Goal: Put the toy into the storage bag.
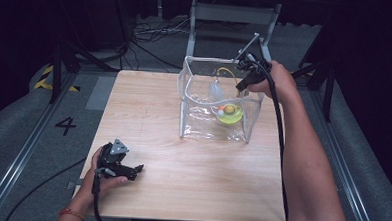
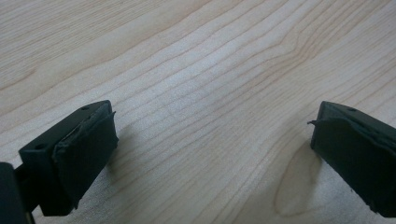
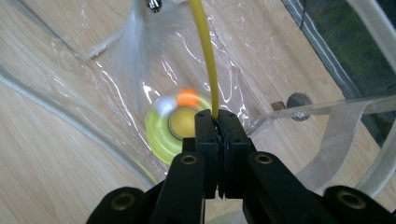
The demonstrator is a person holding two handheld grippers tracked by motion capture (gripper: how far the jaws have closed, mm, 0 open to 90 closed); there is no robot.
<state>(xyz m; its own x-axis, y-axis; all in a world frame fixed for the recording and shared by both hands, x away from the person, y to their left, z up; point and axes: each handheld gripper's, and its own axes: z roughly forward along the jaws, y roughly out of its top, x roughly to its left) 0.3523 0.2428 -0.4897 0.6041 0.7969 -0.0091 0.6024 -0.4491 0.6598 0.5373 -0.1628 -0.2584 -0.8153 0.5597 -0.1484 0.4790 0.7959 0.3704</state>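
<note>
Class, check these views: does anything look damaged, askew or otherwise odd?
Nothing looks damaged or spilled. The clear bag stands upright on the table; the right gripper pinches a yellow wand above a yellow toy; the left gripper rests open.

On my feed, the wooden table point(image 1: 180, 185) lies bare under the left gripper point(image 1: 137, 169). In the left gripper view, its pale grain point(image 2: 205, 93) runs slantwise ahead of that gripper, with an oval knot mark point(image 2: 293, 186) near the right-hand jaw. Off the table edge, beyond the left gripper and to its left, I see a black "4" point(image 1: 65, 126) on the grey floor, a metal rail point(image 1: 17, 157) and yellow-black tape point(image 1: 45, 78). Beyond the right gripper point(image 1: 241, 86) stands a grey metal frame point(image 1: 233, 14), with loose black cables point(image 1: 152, 33) on the floor to its left.
</note>
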